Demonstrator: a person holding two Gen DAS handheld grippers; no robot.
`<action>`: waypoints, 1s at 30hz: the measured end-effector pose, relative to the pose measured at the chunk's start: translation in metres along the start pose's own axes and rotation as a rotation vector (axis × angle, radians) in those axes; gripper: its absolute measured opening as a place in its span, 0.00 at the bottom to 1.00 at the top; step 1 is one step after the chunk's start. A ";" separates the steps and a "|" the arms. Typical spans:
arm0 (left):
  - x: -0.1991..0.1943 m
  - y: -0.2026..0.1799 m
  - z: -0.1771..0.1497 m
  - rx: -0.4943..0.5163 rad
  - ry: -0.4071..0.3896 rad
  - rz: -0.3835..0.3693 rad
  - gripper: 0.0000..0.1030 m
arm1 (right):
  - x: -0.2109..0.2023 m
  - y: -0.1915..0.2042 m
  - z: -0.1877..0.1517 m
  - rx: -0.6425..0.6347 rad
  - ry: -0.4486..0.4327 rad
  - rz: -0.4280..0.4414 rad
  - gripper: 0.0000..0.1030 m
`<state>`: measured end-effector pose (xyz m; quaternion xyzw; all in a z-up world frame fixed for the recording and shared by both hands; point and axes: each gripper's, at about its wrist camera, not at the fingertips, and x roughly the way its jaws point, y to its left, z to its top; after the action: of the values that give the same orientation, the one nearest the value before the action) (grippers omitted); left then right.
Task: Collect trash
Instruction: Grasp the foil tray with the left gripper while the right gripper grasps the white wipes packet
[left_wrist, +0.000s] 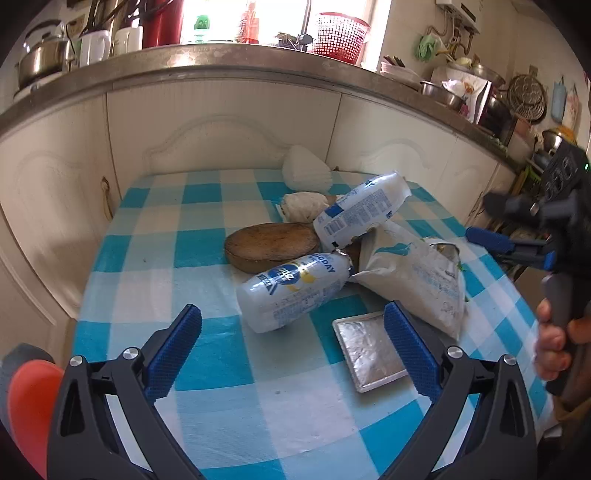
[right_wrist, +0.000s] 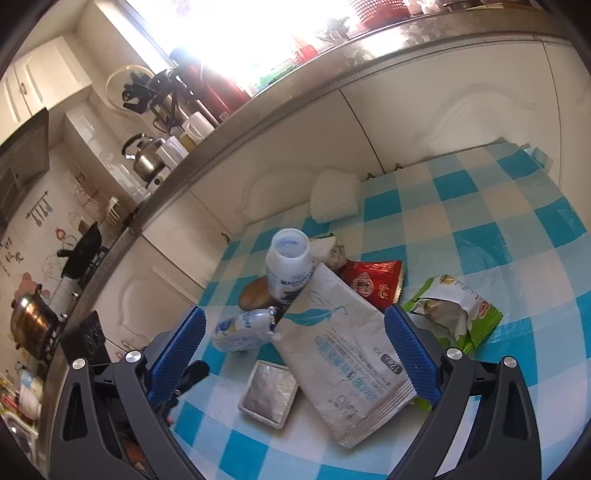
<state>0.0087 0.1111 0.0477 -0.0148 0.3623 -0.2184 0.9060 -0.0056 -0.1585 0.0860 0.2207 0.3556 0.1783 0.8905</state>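
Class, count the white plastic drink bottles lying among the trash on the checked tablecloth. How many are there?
2. One bottle lies nearest the left gripper, just in front of the brown disc. The other leans behind it, across the white tissue pack. More could be hidden underneath.

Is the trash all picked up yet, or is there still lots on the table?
Nothing looks picked up yet. Both the left gripper and right gripper are open and empty. Still on the checked tablecloth: two white bottles, a tissue pack, a foil tray, a red wrapper, a green packet and a crumpled wad.
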 end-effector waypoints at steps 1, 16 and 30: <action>0.001 0.000 -0.001 -0.013 0.006 -0.005 0.96 | 0.005 0.001 -0.001 -0.037 0.019 -0.023 0.94; 0.032 -0.071 -0.030 0.101 0.169 0.016 0.96 | 0.057 0.019 -0.023 -0.545 0.265 -0.117 0.95; 0.051 -0.081 -0.025 0.091 0.208 0.188 0.69 | 0.085 0.017 -0.026 -0.630 0.309 -0.210 0.95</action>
<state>-0.0065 0.0206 0.0107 0.0828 0.4436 -0.1490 0.8799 0.0307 -0.0968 0.0311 -0.1318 0.4343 0.2179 0.8640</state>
